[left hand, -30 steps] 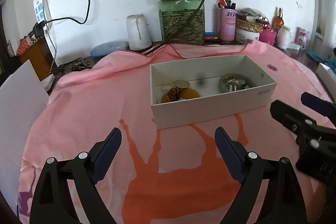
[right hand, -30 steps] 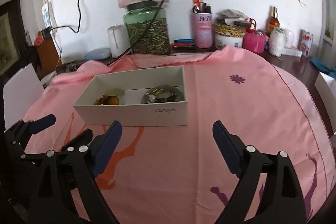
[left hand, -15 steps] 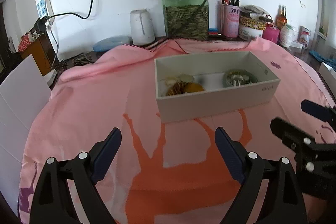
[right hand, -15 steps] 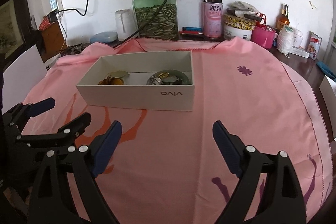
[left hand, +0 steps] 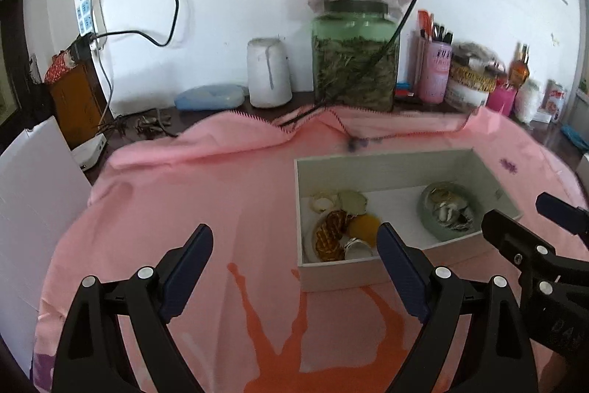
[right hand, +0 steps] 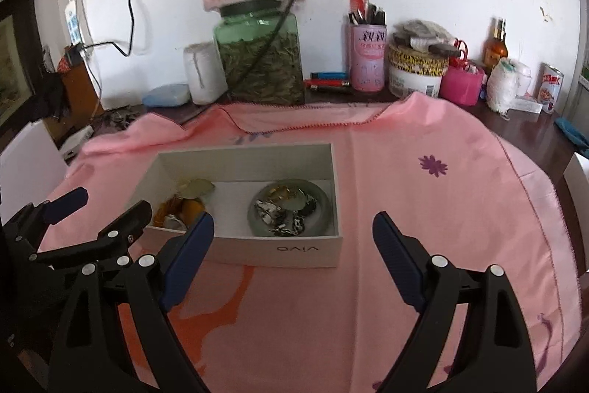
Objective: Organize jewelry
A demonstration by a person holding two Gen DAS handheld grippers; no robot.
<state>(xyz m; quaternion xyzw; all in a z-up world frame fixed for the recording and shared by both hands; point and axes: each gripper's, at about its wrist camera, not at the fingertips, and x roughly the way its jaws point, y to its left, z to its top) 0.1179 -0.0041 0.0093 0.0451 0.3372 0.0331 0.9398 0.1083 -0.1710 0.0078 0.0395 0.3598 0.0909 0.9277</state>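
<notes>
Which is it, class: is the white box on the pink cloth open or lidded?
Open. The white box has no lid on it; its inside shows a small dish of jewelry and loose gold pieces.

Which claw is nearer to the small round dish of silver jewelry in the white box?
Right. The right claw sits just before the dish; the left claw faces the box's other end, by the amber pieces.

Both wrist views face down-forward, near, sharing white box (left hand: 405,205).
</notes>
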